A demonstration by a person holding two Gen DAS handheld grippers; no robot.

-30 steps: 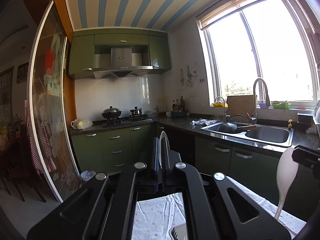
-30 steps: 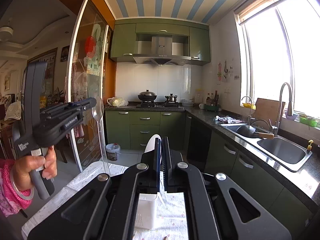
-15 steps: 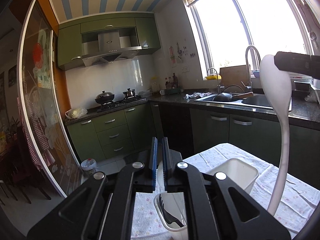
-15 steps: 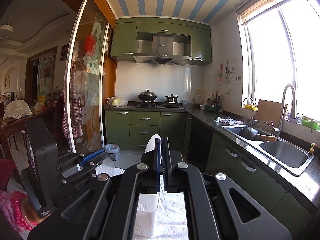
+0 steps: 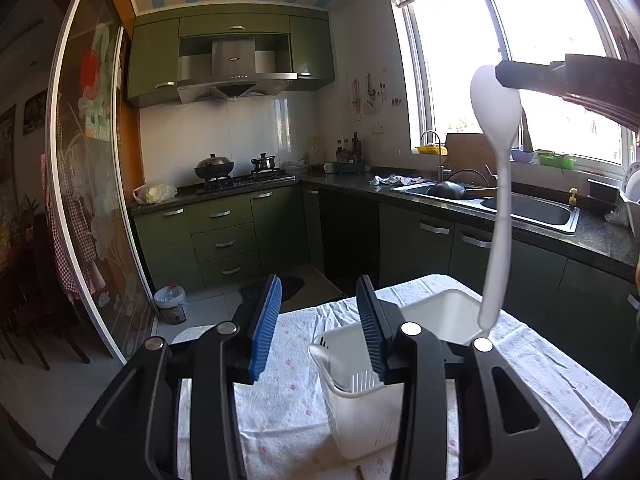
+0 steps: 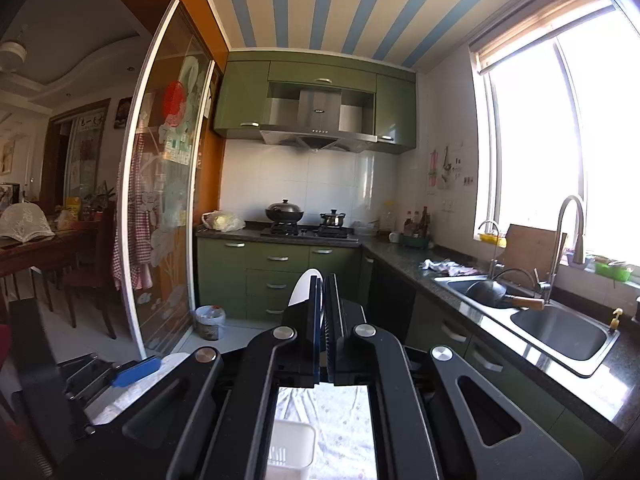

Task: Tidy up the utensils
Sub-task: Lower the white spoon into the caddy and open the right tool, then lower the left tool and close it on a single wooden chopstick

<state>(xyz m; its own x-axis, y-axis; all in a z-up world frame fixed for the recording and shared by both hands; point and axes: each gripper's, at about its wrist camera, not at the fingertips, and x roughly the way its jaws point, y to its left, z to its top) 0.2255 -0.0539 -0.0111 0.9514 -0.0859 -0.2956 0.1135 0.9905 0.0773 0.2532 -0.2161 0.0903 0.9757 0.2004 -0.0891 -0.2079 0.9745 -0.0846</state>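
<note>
While the left gripper [image 5: 318, 320] stood with its jaws apart above a white utensil caddy [image 5: 360, 396] on the cloth-covered tabletop [image 5: 280, 400], the right gripper [image 6: 323, 304] kept its jaws clamped on the bowl of a white spoon [image 5: 496, 184], which hung handle-down over the open white bin [image 5: 444, 312] just behind the caddy.

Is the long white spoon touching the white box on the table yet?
Cannot tell. In the left wrist view the white spoon, hanging from the right tool, overlaps the white box's rim, without showing contact or gap.
</note>
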